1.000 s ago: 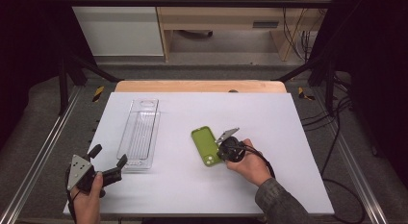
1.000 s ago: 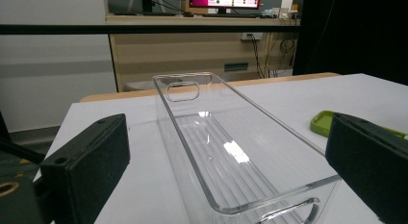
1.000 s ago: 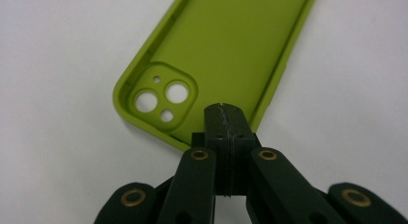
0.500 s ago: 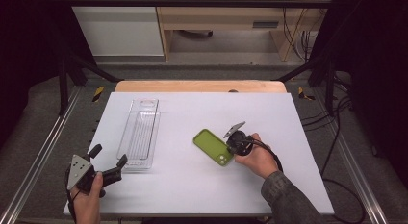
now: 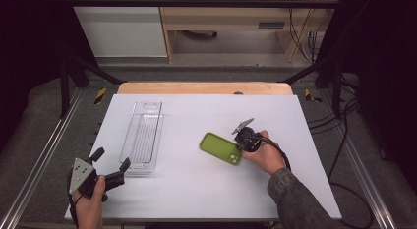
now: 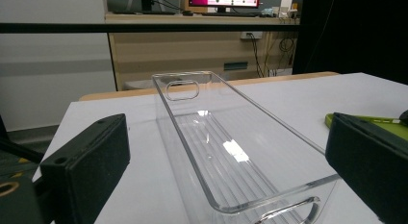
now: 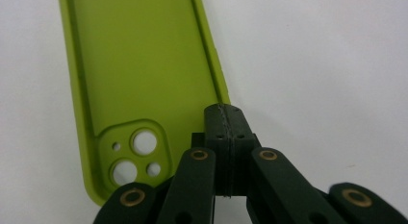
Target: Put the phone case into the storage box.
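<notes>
Two hand-held grippers: right hand-held gripper (image 7: 226, 132) pinches the phone case (image 5: 221, 148) edge; left hand-held gripper (image 5: 110, 165), spread, waits by the clear tray (image 5: 143, 135). Next, probably, carry it there.

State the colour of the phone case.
The phone case is lime green, plain, with no pattern; the right gripper view shows it best.
</notes>
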Motion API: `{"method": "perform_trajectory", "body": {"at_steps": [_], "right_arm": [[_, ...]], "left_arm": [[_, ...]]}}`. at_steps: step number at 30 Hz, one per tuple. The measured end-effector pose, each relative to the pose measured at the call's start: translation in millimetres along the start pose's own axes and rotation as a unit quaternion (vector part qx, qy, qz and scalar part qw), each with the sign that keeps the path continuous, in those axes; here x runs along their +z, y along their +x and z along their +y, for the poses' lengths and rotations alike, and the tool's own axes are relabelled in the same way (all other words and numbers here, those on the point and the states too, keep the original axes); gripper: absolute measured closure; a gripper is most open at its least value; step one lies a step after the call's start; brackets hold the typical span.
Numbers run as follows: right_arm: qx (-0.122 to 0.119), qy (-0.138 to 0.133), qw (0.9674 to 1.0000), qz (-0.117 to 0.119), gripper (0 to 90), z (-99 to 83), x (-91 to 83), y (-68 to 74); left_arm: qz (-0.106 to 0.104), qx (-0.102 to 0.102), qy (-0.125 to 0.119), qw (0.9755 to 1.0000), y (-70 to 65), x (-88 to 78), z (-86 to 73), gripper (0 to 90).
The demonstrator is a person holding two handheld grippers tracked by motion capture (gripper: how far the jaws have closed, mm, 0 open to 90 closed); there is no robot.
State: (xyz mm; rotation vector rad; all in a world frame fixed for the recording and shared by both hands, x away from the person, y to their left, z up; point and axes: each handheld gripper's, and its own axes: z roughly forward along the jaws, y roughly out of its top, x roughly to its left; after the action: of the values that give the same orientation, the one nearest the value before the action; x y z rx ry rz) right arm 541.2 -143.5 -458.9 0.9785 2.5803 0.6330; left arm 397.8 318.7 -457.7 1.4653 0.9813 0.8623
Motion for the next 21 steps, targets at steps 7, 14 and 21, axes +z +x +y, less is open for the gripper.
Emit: {"method": "perform_trajectory", "body": {"at_steps": [7,14,21], "right_arm": [[-0.001,-0.004,0.9998,-0.019,90.0,2.4,3.8,-7.8],[0.008,-0.017,0.9993,-0.033,90.0,4.6,8.5,-14.5],[0.021,-0.035,0.9984,-0.041,90.0,5.2,12.7,-20.3]], "left_arm": [[-0.002,-0.001,0.001,1.0,-0.2,0.9,-0.2,1.4],[-0.002,0.0,0.0,1.0,-0.6,0.4,0.2,1.4],[-0.002,-0.001,-0.002,1.0,-0.6,0.4,0.3,1.4]]}}
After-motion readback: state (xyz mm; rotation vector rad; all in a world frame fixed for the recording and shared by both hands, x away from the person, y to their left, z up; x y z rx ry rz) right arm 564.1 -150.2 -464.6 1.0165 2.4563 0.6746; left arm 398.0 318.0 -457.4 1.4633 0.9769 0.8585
